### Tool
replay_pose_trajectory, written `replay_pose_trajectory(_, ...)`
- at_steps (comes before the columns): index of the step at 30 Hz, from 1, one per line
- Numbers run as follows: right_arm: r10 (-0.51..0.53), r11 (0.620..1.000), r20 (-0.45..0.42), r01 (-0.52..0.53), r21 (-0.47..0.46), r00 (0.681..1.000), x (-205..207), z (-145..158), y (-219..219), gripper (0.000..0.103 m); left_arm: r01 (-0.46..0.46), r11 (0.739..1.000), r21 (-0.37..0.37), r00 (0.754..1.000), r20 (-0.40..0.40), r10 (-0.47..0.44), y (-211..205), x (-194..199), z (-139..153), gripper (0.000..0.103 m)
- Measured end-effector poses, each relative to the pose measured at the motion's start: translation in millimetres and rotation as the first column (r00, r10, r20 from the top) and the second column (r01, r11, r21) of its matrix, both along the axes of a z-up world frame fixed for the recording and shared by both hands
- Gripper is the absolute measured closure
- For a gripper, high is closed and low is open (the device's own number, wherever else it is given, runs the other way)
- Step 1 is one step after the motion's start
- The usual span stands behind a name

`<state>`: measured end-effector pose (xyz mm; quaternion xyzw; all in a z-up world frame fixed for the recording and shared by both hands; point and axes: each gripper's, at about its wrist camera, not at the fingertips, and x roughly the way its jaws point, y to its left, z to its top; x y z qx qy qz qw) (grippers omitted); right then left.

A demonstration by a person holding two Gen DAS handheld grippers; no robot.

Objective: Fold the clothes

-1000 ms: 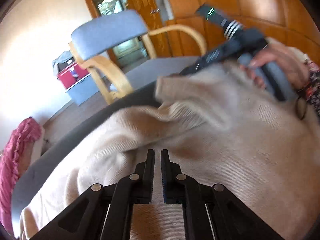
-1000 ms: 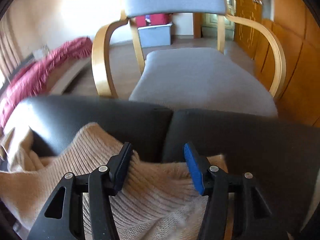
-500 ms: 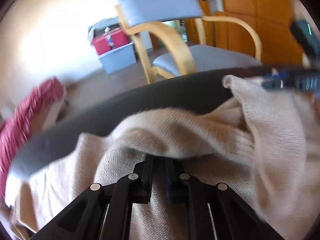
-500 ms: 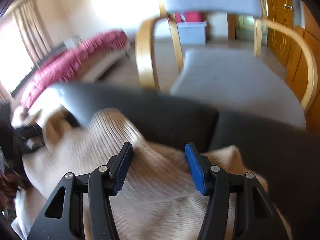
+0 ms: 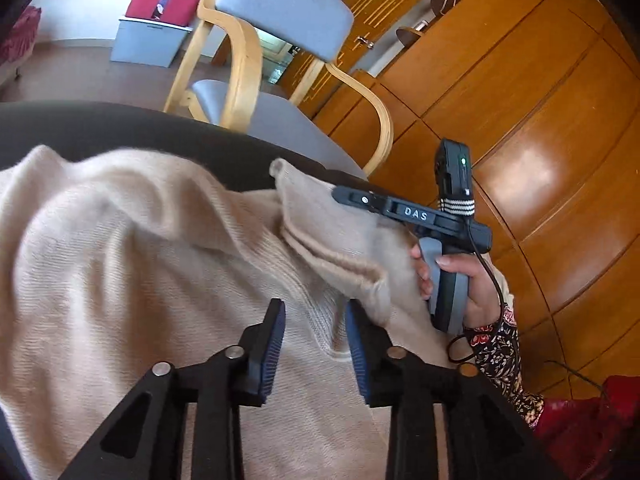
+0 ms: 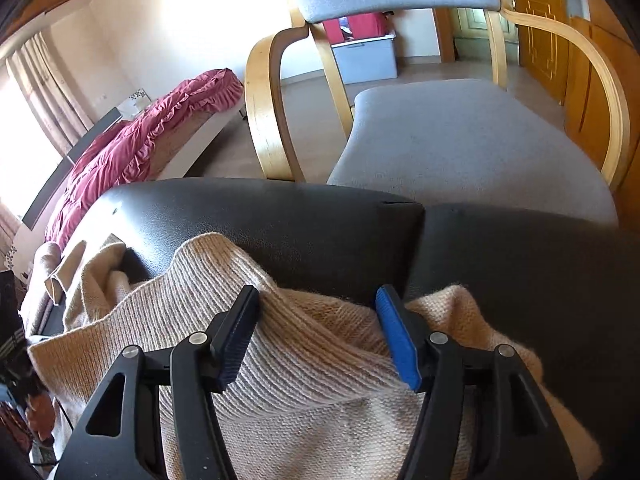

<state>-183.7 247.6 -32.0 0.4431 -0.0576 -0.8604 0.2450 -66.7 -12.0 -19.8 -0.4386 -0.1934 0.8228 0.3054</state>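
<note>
Bedroom or living room: a grey-cushioned bentwood armchair [image 6: 460,140] stands just beyond the work surface, a bed with a crimson cover [image 6: 132,148] off to the left, orange wooden cabinets [image 5: 540,100] to the right. The surface I work on is a black leather ottoman [image 6: 320,224], a seam dividing its far edge into two cushions.

The beige knit sweater [image 5: 140,280] lies spread and rumpled over the ottoman, bunched up toward the far edge, not flat.

Left gripper [image 5: 316,320]: fingers apart, hovering over the knit near a seam ridge, holding nothing. Apart so that they can close on cloth, I judge.

Right gripper [image 6: 318,320]: fingers also apart, straddling a ribbed band [image 6: 224,276] that stands up in a hump against the far edge. In the left view the person's hand [image 5: 460,280] grips its handle, and a turned-over flap [image 5: 320,224] of the garment rests beside the tool.

Judgement: a fold is mid-course; the ribbed edge looks placed between the fingers for a pinch. The garment is not yet a neat stack.
</note>
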Motion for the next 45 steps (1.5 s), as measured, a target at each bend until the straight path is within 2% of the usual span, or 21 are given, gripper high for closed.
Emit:
replay_pose_trajectory(5, 0.001, 1.000, 0.002, -0.001, -0.004, 1.000, -4, -1, 1, 0.038, -0.029, 0.999, 0.032, 1.000, 0.010, 0.029, -5, -3, 3, 0.070)
replay_pose_trajectory(10, 0.000, 1.000, 0.004, 0.000, -0.003, 1.000, -5, -1, 1, 0.038, -0.115, 0.993, 0.029, 0.993, -0.024, 0.116, -24, 14, 3, 0.070)
replay_pose_trajectory(13, -0.004, 1.000, 0.002, 0.004, 0.007, 1.000, -5, 0, -1, 0.038, -0.136, 0.990, 0.028, 0.989, -0.058, 0.137, -24, 21, 5, 0.063)
replay_pose_trajectory(19, -0.017, 0.981, -0.104, 0.037, 0.192, 0.994, 9, 8, -24, 0.031, -0.168, 0.982, 0.089, 0.982, -0.076, 0.175, -26, 33, 7, 0.060)
replay_pose_trajectory(23, -0.004, 0.974, -0.126, 0.032, 0.225, 0.992, 12, 9, -28, 0.031, -0.197, 0.970, 0.140, 0.975, -0.074, 0.208, -30, 41, 7, 0.057)
replay_pose_trajectory(27, 0.001, 0.975, -0.122, 0.026, 0.220, 0.993, 10, 9, -27, 0.032, -0.225, 0.955, 0.192, 0.968, -0.070, 0.241, -35, 49, 7, 0.052)
replay_pose_trajectory(30, -0.009, 0.978, -0.122, 0.034, 0.206, 0.992, 9, 9, -24, 0.032, -0.223, 0.956, 0.189, 0.973, -0.020, 0.230, -28, 41, -1, 0.052)
replay_pose_trajectory(32, -0.023, 0.980, -0.124, 0.047, 0.191, 0.992, 8, 10, -20, 0.032, -0.218, 0.965, 0.146, 0.976, 0.015, 0.218, -17, 31, -7, 0.052)
replay_pose_trajectory(34, -0.038, 0.983, -0.126, 0.059, 0.176, 0.991, 8, 11, -16, 0.032, -0.210, 0.974, 0.082, 0.978, 0.014, 0.209, -6, 21, -11, 0.051)
replay_pose_trajectory(37, -0.059, 0.985, -0.128, 0.079, 0.153, 0.990, 7, 12, -11, 0.032, -0.217, 0.975, 0.047, 0.976, -0.023, 0.218, 3, 11, -6, 0.060)
replay_pose_trajectory(39, -0.073, 0.986, -0.129, 0.091, 0.138, 0.989, 6, 13, -7, 0.032, -0.213, 0.977, -0.018, 0.973, -0.092, 0.210, 11, 5, 12, 0.087)
replay_pose_trajectory(42, -0.095, 0.987, -0.130, 0.110, 0.114, 0.987, 5, 15, -2, 0.032, -0.191, 0.971, -0.145, 0.963, -0.218, 0.157, 27, -6, 45, 0.090)
replay_pose_trajectory(45, -0.117, 0.987, -0.131, 0.130, 0.091, 0.984, 4, 16, 4, 0.032, -0.174, 0.959, -0.222, 0.954, -0.281, 0.109, 35, -20, 66, 0.091)
